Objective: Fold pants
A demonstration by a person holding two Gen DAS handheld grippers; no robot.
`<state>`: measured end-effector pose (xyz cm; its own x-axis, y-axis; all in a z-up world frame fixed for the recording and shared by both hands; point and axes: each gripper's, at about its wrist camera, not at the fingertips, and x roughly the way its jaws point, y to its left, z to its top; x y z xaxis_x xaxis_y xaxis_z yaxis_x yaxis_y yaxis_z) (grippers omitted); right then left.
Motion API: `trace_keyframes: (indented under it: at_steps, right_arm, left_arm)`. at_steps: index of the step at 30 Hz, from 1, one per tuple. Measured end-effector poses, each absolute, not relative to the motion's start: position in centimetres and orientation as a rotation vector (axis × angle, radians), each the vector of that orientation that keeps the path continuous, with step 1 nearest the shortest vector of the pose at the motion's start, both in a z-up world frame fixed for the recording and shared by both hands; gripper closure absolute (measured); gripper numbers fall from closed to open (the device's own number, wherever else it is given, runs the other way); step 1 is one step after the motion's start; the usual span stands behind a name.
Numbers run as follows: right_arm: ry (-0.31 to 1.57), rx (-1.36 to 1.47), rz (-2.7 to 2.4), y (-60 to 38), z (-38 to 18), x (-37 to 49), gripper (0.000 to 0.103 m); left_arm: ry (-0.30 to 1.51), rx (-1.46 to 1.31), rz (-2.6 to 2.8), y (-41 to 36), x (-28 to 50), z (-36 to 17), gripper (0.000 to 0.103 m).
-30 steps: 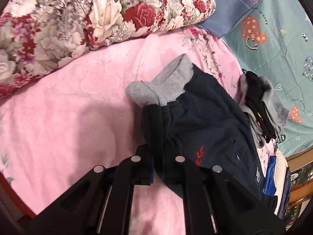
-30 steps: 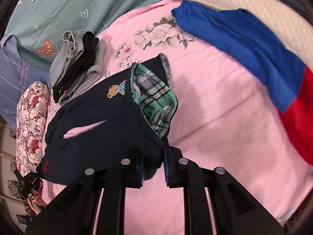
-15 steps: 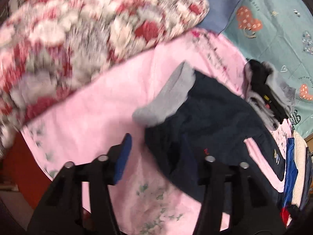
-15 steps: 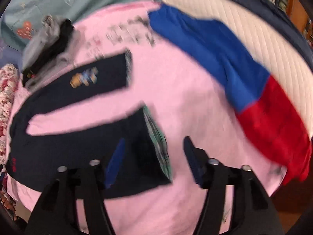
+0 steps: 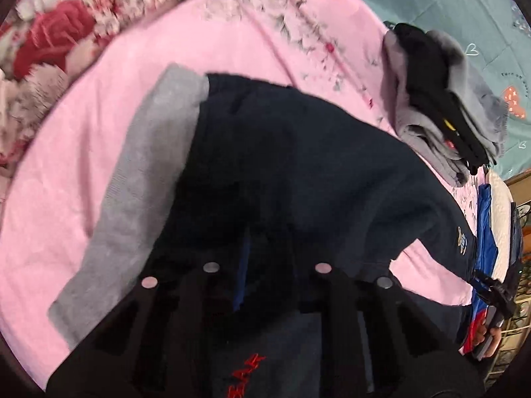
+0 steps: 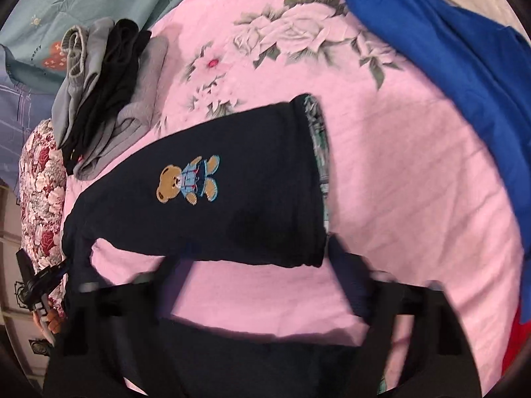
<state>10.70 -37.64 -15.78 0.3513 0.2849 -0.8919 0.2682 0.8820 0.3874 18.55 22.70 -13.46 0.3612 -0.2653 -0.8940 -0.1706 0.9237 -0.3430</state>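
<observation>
Dark navy pants [image 5: 298, 165] with a grey waistband [image 5: 142, 182] lie spread on the pink bedsheet [image 5: 99, 116]. My left gripper [image 5: 267, 265] hovers low over the waist end, its fingers partly apart with navy cloth under them. In the right wrist view, one pants leg [image 6: 232, 225] with an embroidered teddy bear [image 6: 189, 180] lies flat, and plaid lining [image 6: 320, 152] shows at its hem. My right gripper [image 6: 259, 282] is wide open just in front of that leg, with pink sheet between its blurred fingers.
A pile of folded grey and black clothes [image 5: 441, 109] [image 6: 106, 93] sits beyond the pants. A floral quilt [image 5: 49, 33] lies at the far left. A blue and red garment [image 6: 448, 66] lies to the right. A teal sheet [image 5: 464, 16] lies behind.
Both grippers were shut on the pants a second ago; they have let go and opened. The pants now lie flat, legs apart. Both grippers have come closer over the cloth.
</observation>
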Motion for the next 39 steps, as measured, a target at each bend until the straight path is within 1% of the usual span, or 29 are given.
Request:
trace_keyframes:
  at_steps: [2, 5, 6, 7, 9, 14, 15, 17, 18, 19, 20, 21, 22, 23, 26, 27, 28, 32, 34, 39]
  right_arm:
    - [1.217, 0.509, 0.013, -37.5, -15.7, 10.8, 0.083]
    - [1.166, 0.497, -0.056, -38.7, -14.5, 9.9, 0.089]
    - [1.144, 0.498, -0.09, -39.4, -13.7, 9.3, 0.094]
    - [1.121, 0.468, -0.15, -40.1, -13.0, 8.7, 0.096]
    - [1.12, 0.509, -0.136, -41.0, -12.9, 8.1, 0.096]
    - [1.175, 0.518, -0.153, -40.4, -15.4, 8.6, 0.095]
    - [1.17, 0.507, -0.169, -40.2, -15.5, 8.8, 0.092]
    - [1.193, 0.485, -0.209, -39.9, -15.8, 9.2, 0.081]
    - [1.197, 0.477, -0.226, -39.7, -15.7, 9.2, 0.069]
    - [1.194, 0.46, -0.233, -39.4, -15.2, 9.0, 0.061]
    - [1.184, 0.442, -0.227, -38.9, -14.5, 8.8, 0.058]
    - [1.165, 0.422, -0.214, -38.4, -13.4, 8.4, 0.052]
    - [1.142, 0.411, -0.2, -38.0, -12.3, 7.9, 0.05]
    - [1.109, 0.412, -0.169, -37.4, -11.0, 7.3, 0.049]
    - [1.038, 0.453, -0.07, -35.9, -8.5, 5.6, 0.038]
    - [1.02, 0.464, -0.023, -34.9, -7.9, 4.8, 0.033]
    - [1.015, 0.466, 0.0, -34.2, -7.6, 4.5, 0.032]
    - [1.029, 0.452, 0.074, -30.9, -7.2, 2.9, 0.032]
    - [1.043, 0.432, 0.078, -29.5, -7.1, 2.1, 0.032]
    - [1.073, 0.401, 0.06, -27.5, -6.9, 1.8, 0.032]
  left_arm:
    - [1.202, -0.409, -0.053, 22.6, 18.9, -13.9, 0.083]
    - [1.2, -0.413, -0.043, 22.5, 18.5, -13.7, 0.083]
    - [1.199, -0.409, -0.04, 22.5, 18.2, -13.5, 0.083]
    - [1.197, -0.408, -0.039, 22.5, 17.8, -13.3, 0.083]
    - [1.204, -0.41, -0.039, 22.6, 17.2, -13.5, 0.083]
    - [1.202, -0.377, -0.033, 22.4, 17.0, -14.1, 0.083]
    - [1.203, -0.37, -0.034, 22.3, 17.0, -14.0, 0.083]
    - [1.212, -0.342, -0.047, 22.2, 17.1, -14.0, 0.083]
    - [1.22, -0.333, -0.053, 22.2, 17.1, -13.9, 0.083]
    - [1.241, -0.328, -0.061, 22.3, 17.0, -13.7, 0.081]
    - [1.253, -0.328, -0.07, 22.5, 16.8, -13.4, 0.064]
    - [1.239, -0.323, -0.076, 22.8, 16.5, -12.5, 0.053]
    - [1.203, -0.301, -0.064, 23.2, 16.2, -11.5, 0.037]
    - [1.174, -0.277, -0.051, 23.3, 16.1, -10.6, 0.028]
    - [1.106, -0.209, -0.058, 24.3, 17.3, -7.6, 0.014]
    - [1.099, -0.193, -0.085, 24.4, 18.4, -7.0, 0.014]
    - [1.098, -0.155, -0.119, 24.5, 20.0, -6.4, 0.014]
    - [1.076, 0.009, -0.247, 24.1, 25.1, -6.3, 0.014]
    - [1.099, 0.066, -0.315, 23.7, 27.2, -7.5, 0.014]
    - [1.162, 0.082, -0.398, 23.6, 30.5, -11.1, 0.015]
